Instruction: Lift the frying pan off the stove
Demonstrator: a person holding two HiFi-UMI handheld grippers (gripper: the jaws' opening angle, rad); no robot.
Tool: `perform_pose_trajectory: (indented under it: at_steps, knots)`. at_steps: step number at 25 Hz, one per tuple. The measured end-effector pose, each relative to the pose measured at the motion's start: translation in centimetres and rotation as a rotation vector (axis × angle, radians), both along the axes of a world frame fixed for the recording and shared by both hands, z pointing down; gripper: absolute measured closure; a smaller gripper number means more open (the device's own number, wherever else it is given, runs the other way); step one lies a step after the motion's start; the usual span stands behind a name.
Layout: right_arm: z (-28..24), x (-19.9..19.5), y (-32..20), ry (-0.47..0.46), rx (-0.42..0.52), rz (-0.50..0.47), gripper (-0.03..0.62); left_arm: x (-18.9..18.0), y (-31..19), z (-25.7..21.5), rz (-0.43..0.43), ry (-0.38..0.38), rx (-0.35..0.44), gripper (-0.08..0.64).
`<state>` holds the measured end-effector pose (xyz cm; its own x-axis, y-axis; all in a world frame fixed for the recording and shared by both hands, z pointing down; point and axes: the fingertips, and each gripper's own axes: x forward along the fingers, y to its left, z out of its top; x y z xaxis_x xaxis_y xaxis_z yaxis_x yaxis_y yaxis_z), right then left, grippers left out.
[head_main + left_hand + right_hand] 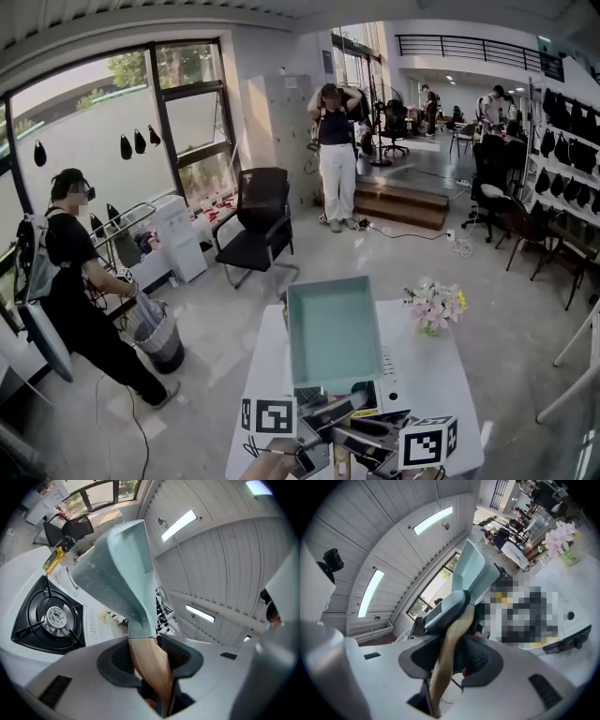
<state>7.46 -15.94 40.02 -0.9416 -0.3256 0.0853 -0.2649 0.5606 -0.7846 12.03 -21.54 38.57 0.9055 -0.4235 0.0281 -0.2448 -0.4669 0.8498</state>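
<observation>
1. The frying pan, square and pale teal, hangs in the air nearly on edge, raised clear of the white stove below it.
2. Its wooden handle runs down from the pan into both tongs.
3. The left tongs are clenched on that handle, with a dark pad against each side.
4. The right tongs grasp the same handle, again pad to wood.
5. The left gripper view shows the black burner bare.
6. The stove sits on a white tabletop, and a bunch of flowers stands near its far right corner.
</observation>
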Motion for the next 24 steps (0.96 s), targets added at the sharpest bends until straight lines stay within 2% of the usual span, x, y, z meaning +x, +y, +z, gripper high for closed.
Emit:
perform_pose_trajectory:
  at_steps: [24]
  knots:
    - [-0.7,-1.2,1.0,-0.003,-0.005,-0.001,0.451,-1.3,0.9,-0.7,-0.015,0.008,0.0,0.413]
